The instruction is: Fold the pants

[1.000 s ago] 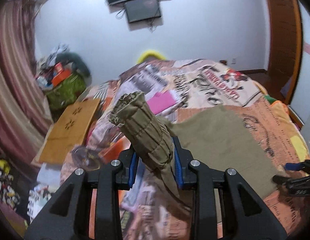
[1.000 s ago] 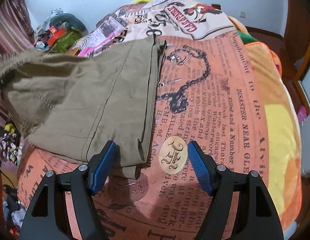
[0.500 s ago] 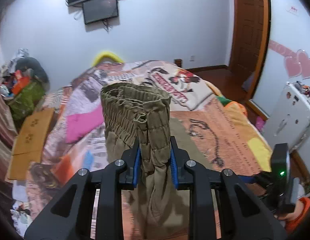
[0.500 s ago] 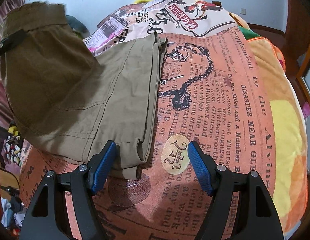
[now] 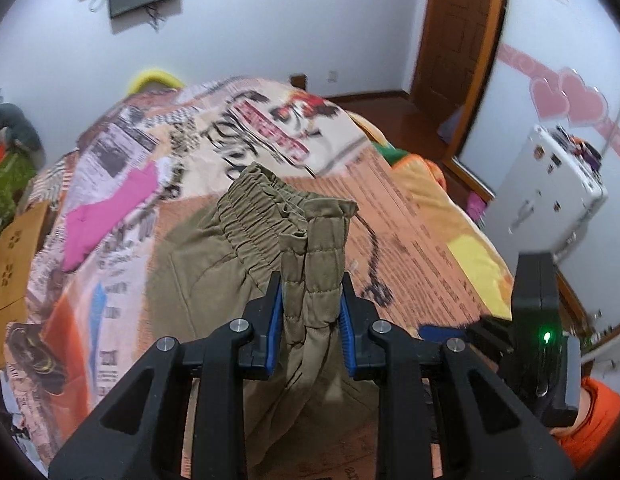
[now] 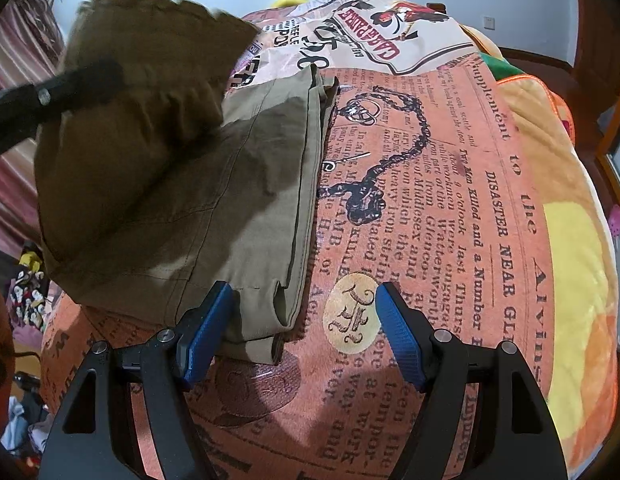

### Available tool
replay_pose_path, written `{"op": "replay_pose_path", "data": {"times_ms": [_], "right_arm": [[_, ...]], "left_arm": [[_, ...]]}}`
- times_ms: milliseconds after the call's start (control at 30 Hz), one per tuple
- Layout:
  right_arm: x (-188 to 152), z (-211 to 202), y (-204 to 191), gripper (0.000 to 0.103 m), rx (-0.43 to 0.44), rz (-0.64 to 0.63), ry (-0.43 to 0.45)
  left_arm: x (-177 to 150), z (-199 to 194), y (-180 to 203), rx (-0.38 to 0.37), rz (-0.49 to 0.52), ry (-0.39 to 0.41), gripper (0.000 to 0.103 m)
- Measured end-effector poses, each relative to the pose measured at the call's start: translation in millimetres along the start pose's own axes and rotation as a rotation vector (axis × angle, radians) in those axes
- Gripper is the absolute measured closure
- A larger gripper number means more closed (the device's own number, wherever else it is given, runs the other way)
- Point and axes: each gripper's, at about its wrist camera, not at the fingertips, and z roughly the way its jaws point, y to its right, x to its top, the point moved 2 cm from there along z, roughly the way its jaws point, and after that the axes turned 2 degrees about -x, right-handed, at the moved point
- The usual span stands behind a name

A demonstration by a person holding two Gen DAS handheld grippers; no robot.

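Note:
Olive-khaki pants lie on the printed bedspread, folded lengthwise. My left gripper is shut on the bunched elastic waistband and holds it lifted above the lower half of the pants. In the right wrist view the lifted waistband end hangs over the left part of the pants, with the left gripper seen as a black bar. My right gripper is open and empty, low over the bed at the near hem corner, its left pad beside the cloth.
The bed fills the middle of both views. A pink cloth lies on the bed's left side. A white appliance and a wooden door stand to the right. Clutter and a curtain sit at the left.
My left gripper has carried the waistband rightward and forward over the lying half of the pants. My right gripper has stayed open at the hem corner.

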Motion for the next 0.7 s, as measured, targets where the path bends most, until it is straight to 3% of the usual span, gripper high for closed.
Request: {"op": "replay_pose_path", "data": {"times_ms": [267, 400, 567, 700], "right_arm": [[-1, -1, 0, 0.032, 0.000, 0.008, 0.007], [0, -2, 0, 0.032, -0.003, 0.010, 0.006], [0, -4, 2, 0.032, -0.005, 0.022, 0.010], [0, -10, 3, 0.032, -0.014, 0.025, 0.021]], "left_arm": [[-23, 27, 7, -0.056, -0.013, -0.134, 0.078], [-22, 25, 11, -0.056, -0.003, -0.153, 0.077], [-24, 13, 14, -0.082, 0.000, -0.171, 0.067], [-19, -10, 12, -0.100, -0.006, -0.123, 0.064]]}}
